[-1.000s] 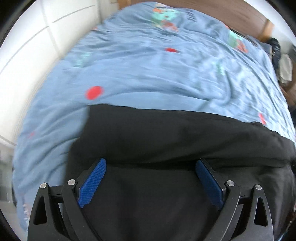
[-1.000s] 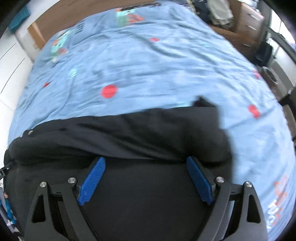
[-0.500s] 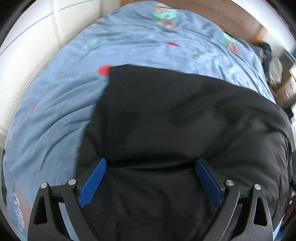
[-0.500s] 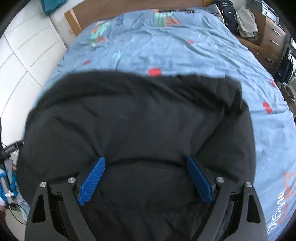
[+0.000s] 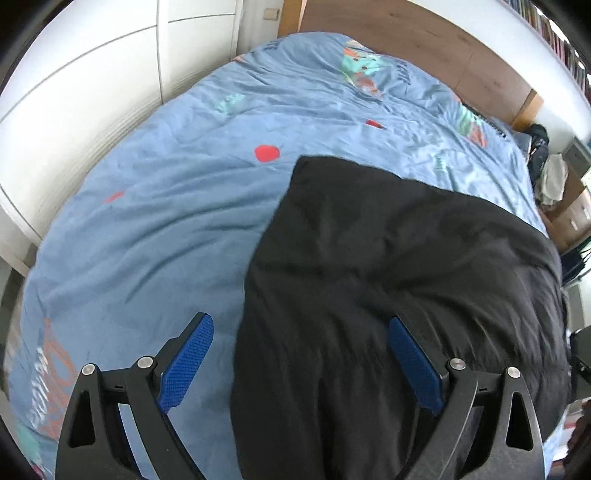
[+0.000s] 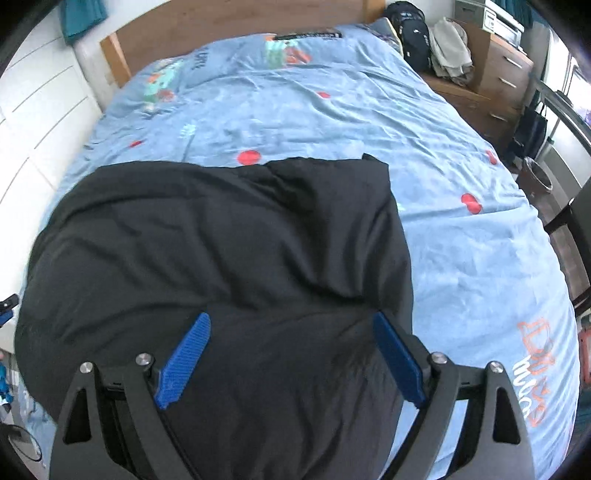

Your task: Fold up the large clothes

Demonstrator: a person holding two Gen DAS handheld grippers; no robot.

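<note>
Both jaws gape wide, gripping nothing, over my black garment point(image 5: 399, 266) on the bed point(image 5: 155, 236); I'd pinch its twelve-o'clock corners evenly.

The garment point(image 5: 406, 266) lies on the bed cover point(image 5: 155, 236), on its near part. My left gripper point(image 5: 301, 363) sits at the garment's left edge: my left finger is over bare bed cover, my right finger over the garment. My right gripper point(image 6: 291, 356) sits near the garment's right edge, both fingers over the garment point(image 6: 221, 240), with bare bed cover point(image 6: 461, 258) to the right. The headboard point(image 6: 229, 26) stands at the far end. Cabinet doors point(image 5: 92, 92) stand left of the bed; a dresser point(image 6: 506, 70) stands far right.
</note>
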